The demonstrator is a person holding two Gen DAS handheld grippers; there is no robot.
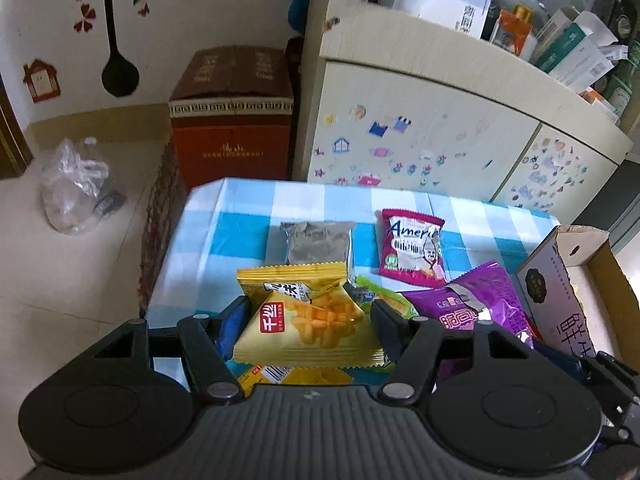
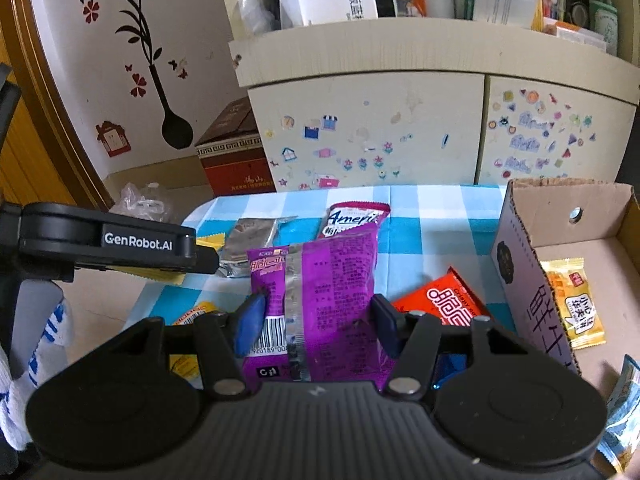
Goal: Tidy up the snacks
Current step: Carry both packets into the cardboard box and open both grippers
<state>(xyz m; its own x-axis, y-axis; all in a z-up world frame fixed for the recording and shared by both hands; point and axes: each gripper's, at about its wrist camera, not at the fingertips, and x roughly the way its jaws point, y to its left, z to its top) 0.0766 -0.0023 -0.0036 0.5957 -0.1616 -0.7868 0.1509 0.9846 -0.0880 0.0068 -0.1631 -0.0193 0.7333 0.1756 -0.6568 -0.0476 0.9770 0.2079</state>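
My left gripper [image 1: 308, 328] is shut on a yellow snack packet [image 1: 304, 320] and holds it above the checked table [image 1: 240, 240]. In the right wrist view my right gripper [image 2: 316, 326] is shut on a purple snack packet [image 2: 332, 276], also lifted off the cloth. The same purple packet [image 1: 480, 300] shows to the right in the left wrist view. A pink packet [image 1: 412, 246] and a grey packet [image 1: 316, 242] lie flat at the far side. An orange-red packet [image 2: 444, 300] lies next to the open cardboard box [image 2: 520, 280], which holds a yellow packet [image 2: 576, 308].
A green packet [image 1: 380, 296] and another yellow one [image 1: 280, 376] lie under the grippers. A blue packet [image 2: 624, 400] lies in the box's near corner. Behind the table stands a stickered cabinet [image 1: 420, 140]. On the floor to the left are a red-brown carton [image 1: 232, 120] and a plastic bag [image 1: 76, 188].
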